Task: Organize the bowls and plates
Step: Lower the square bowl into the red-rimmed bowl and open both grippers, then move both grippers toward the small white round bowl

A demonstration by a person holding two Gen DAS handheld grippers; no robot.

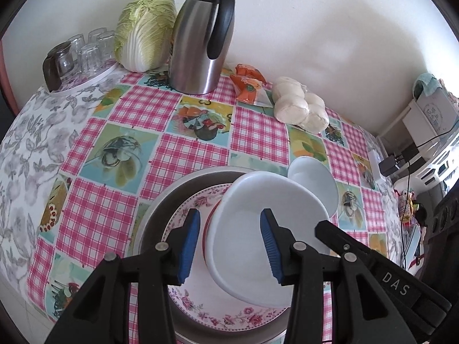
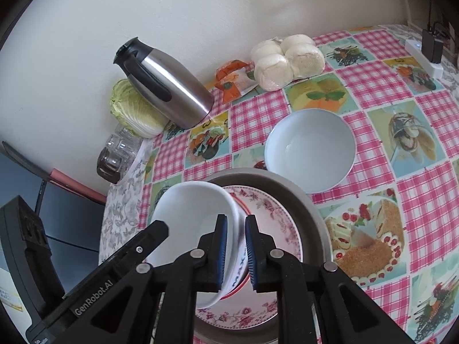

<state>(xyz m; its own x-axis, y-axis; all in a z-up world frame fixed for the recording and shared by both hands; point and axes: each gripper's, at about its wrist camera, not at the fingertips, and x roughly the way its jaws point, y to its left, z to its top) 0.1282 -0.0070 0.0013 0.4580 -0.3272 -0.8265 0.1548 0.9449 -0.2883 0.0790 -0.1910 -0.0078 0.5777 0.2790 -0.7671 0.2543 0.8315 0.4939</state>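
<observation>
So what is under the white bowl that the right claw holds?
Under the tilted white bowl lies a floral plate inside a grey metal pan. A red-rimmed dish shows partly; the bowl covers the rest.

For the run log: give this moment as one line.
right gripper: shut on white bowl rim | left gripper: open above | bowl tilted over floral plate | second bowl on table

What I can't make out from either wrist

My right gripper's [image 2: 236, 253] blue pads cover part of the tilted white bowl's [image 2: 192, 215] wall, so its blue lettering stays unreadable. That bowl hides the centre of the pink floral plate [image 2: 269, 209]; a red-rimmed dish beneath it shows only as a sliver. The grey metal tray [image 1: 160, 200] is cut off at 6 o'clock. The clear upturned glasses [image 1: 86, 54], at 10 o'clock in the left view, overlap uncountably.
</observation>
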